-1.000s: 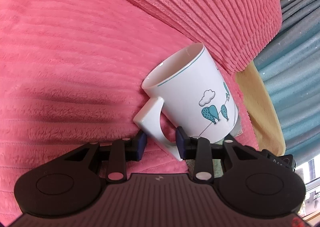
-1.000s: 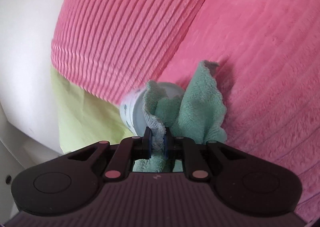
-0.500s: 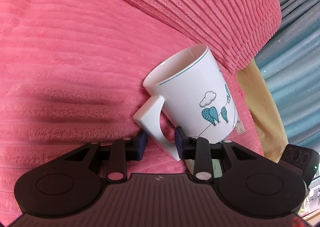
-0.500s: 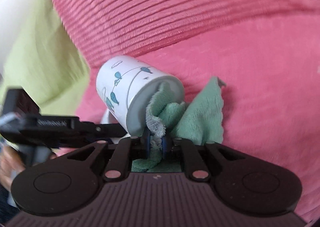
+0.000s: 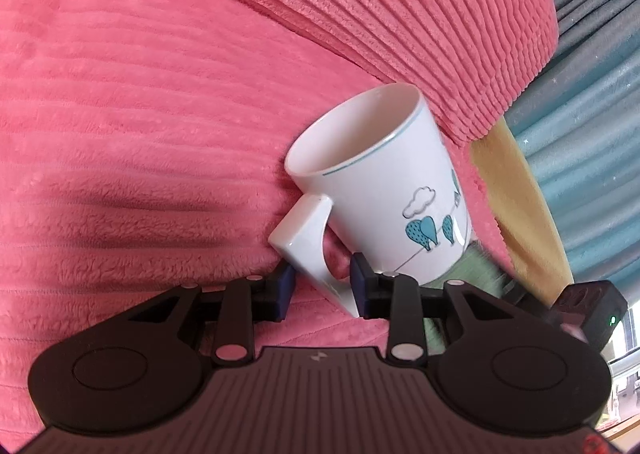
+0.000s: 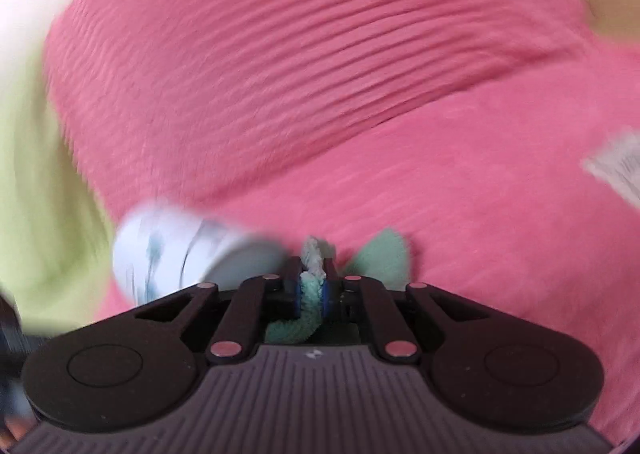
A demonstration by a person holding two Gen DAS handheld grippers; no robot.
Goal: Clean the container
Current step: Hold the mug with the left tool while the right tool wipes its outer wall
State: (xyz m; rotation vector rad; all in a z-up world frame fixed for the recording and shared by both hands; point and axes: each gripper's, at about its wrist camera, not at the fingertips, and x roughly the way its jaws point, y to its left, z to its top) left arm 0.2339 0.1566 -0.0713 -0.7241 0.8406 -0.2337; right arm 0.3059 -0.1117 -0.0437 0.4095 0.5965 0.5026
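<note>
A white mug (image 5: 384, 190) with teal tree drawings hangs tilted over the pink plush, its mouth turned up and to the left and showing nothing inside. My left gripper (image 5: 322, 284) is shut on the mug's handle (image 5: 308, 246). In the right wrist view, which is motion-blurred, my right gripper (image 6: 312, 294) is shut on a green cloth (image 6: 384, 258). That cloth sits outside the mug (image 6: 180, 250), which lies to the gripper's left. A blurred bit of the green cloth (image 5: 476, 274) shows below the mug in the left wrist view.
A ribbed pink plush blanket (image 5: 160, 114) fills the background, with a raised pink cushion (image 5: 400, 6) behind. Blue curtains (image 5: 592, 126) hang at the right beside a yellow sheet (image 5: 516, 190). Yellow-green fabric (image 6: 36, 194) and a white label (image 6: 616, 170) appear in the right wrist view.
The right gripper has pulled the green cloth out of the mug's mouth and swung sideways, blurring its view. The mug tipped slightly, so its mouth now faces the left camera more.
</note>
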